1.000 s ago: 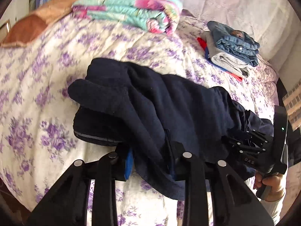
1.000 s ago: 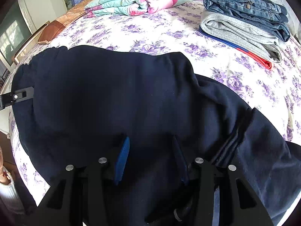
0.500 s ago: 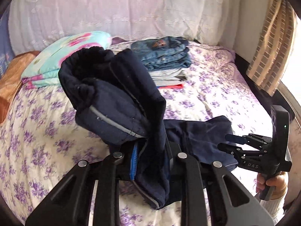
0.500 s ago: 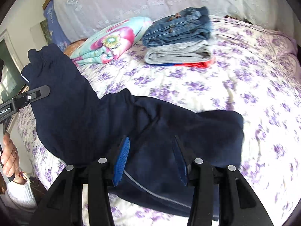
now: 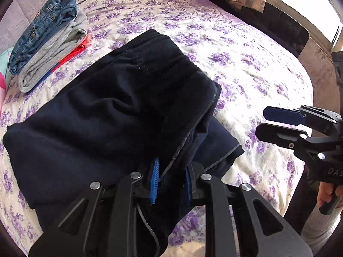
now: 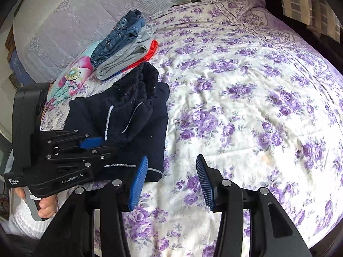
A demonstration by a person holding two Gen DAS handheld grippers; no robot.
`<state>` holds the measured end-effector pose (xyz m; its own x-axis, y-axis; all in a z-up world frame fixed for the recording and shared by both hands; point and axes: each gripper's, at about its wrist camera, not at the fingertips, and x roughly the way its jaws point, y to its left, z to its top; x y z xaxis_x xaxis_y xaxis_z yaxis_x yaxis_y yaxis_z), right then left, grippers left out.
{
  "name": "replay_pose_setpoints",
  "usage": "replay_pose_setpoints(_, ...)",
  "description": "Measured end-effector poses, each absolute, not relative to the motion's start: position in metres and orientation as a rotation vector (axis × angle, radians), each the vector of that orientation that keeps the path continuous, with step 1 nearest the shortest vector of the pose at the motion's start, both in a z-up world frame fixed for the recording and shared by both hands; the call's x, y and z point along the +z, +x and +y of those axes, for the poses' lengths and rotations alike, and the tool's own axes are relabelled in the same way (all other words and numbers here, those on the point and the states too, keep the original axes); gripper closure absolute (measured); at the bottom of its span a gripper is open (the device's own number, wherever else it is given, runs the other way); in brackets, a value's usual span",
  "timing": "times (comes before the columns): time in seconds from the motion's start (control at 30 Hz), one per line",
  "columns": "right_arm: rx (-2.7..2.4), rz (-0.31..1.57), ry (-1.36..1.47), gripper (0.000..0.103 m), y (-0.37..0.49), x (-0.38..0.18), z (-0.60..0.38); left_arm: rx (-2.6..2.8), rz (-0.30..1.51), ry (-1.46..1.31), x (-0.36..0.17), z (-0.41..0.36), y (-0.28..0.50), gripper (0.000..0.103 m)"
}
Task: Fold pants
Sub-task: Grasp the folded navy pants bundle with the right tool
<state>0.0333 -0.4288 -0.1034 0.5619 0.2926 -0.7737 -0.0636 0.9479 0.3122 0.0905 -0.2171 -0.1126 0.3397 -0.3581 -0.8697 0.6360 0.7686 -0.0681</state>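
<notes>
Purple-flowered bedspread (image 6: 246, 111) fills both views: one pair of dark navy fleece pants (image 5: 111, 115) sits mid-frame, clamped in the left gripper (image 5: 171, 180), whose jaws just closed further. Right gripper (image 6: 171, 180) gapes apart, empty. One three-piece stack of folded clothes (image 5: 47, 42) upper left.

The folded pants (image 6: 133, 124) lie near the bed's (image 6: 246, 107) left edge. Just behind them sits a stack of folded clothes (image 6: 126, 47), beside a folded blanket (image 6: 70, 79) toward the bed's head.
</notes>
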Motion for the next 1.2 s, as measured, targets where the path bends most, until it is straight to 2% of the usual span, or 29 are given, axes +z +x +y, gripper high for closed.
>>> replay_pose_setpoints(0.07,0.265,0.957,0.297,0.056,0.038,-0.103,-0.431,-0.672,1.030,0.292,-0.103,-0.209,0.087,0.083)
replay_pose_setpoints(0.17,0.393,0.953,0.404,0.054,0.052,-0.093,-0.428,-0.718,0.995,0.235,-0.076,-0.188,0.072,0.056)
replay_pose_setpoints(0.2,0.429,0.949,0.429,0.046,0.056,-0.091,-0.425,-0.736,0.972,0.206,-0.066,-0.180,0.067,0.043)
replay_pose_setpoints(0.23,0.458,0.944,0.451,0.041,0.059,-0.088,-0.421,-0.743,0.945,0.182,-0.055,-0.173,0.063,0.035)
replay_pose_setpoints(0.27,0.478,0.941,0.467,0.036,0.060,-0.084,-0.415,-0.746,0.924,0.155,-0.046,-0.162,0.061,0.032)
replay_pose_setpoints(0.4,0.470,0.980,0.446,0.032,0.075,-0.082,-0.398,-0.641,0.932,0.107,-0.042,-0.124,0.067,0.031)
replay_pose_setpoints(0.67,0.416,1.095,0.472,0.032,0.119,-0.114,-0.389,-0.596,1.081,-0.007,-0.097,-0.085,0.099,0.031)
replay_pose_setpoints(0.7,0.434,1.064,0.495,0.046,0.120,-0.115,-0.390,-0.592,1.093,-0.007,-0.102,-0.085,0.101,0.031)
replay_pose_setpoints(0.77,0.449,1.004,0.502,0.059,0.118,-0.107,-0.391,-0.577,1.106,-0.003,-0.110,-0.086,0.105,0.031)
replay_pose_setpoints(0.8,0.445,0.985,0.496,0.063,0.114,-0.101,-0.390,-0.574,1.104,0.000,-0.112,-0.088,0.106,0.031)
replay_pose_setpoints(0.87,0.423,0.950,0.470,0.067,0.099,-0.087,-0.386,-0.571,1.097,0.007,-0.110,-0.091,0.107,0.031)
replay_pose_setpoints(0.97,0.378,0.920,0.450,0.068,0.074,-0.076,-0.388,-0.597,1.091,0.018,-0.108,-0.097,0.104,0.031)
replay_pose_setpoints(1.07,0.305,0.971,0.450,0.068,0.072,-0.101,-0.395,-0.600,1.088,0.038,-0.112,-0.104,0.104,0.031)
replay_pose_setpoints(1.13,0.274,1.037,0.472,0.066,0.085,-0.130,-0.397,-0.589,1.088,0.045,-0.114,-0.108,0.106,0.031)
replay_pose_setpoints(1.2,0.305,1.039,0.489,0.060,0.090,-0.137,-0.399,-0.573,1.094,0.047,-0.113,-0.110,0.106,0.031)
